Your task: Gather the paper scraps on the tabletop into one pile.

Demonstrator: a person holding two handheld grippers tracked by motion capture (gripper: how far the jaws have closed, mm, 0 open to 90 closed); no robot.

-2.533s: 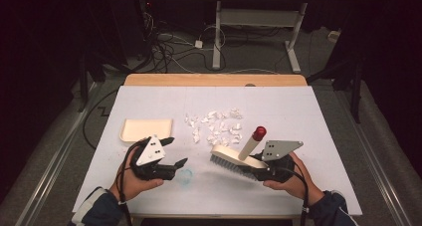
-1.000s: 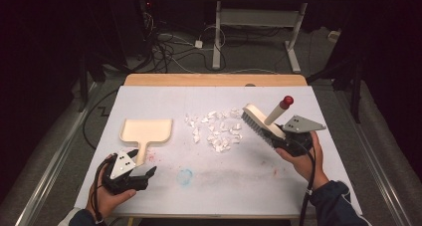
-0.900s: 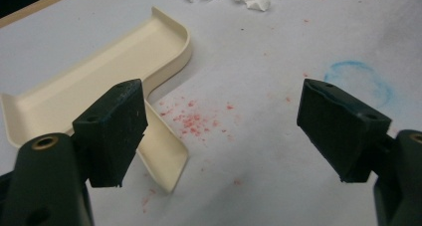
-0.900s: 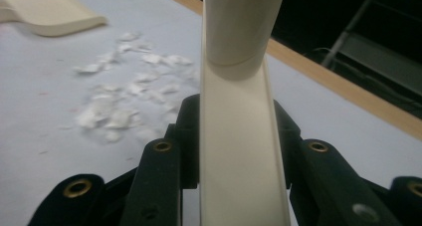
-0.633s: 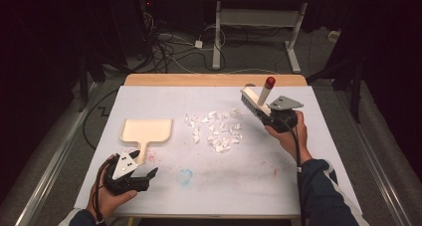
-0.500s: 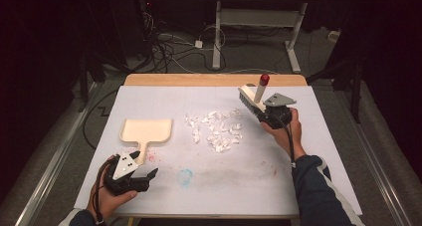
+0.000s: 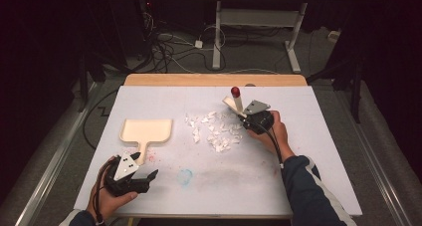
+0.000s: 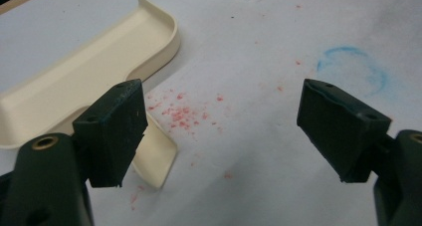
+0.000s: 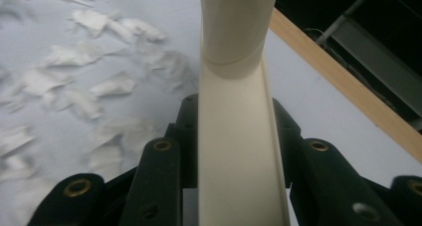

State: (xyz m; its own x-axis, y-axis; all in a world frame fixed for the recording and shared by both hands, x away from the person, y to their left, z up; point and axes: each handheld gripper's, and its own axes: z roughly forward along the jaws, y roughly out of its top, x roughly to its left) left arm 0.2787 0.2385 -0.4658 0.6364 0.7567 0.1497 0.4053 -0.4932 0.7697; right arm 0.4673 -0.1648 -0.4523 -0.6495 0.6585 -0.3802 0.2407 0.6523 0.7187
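Your right gripper has its jaws clamped on the cream brush, and since a second ago you have carried it in from the right to the far right edge of the paper scraps, which lie just beyond and to the left of those jaws. Your left gripper has stayed near the front edge, jaws wide apart with nothing between them; the cream dustpan sits just past them, its handle end beside the left-hand jaw. The white table carries red specks and a faint blue ring; the room beyond is dark, with cables on the floor. The brush's long axis runs straight out from your right jaws, its red-tipped handle pointing up and away; its bristles probably face the scraps, though that's hard to make out.
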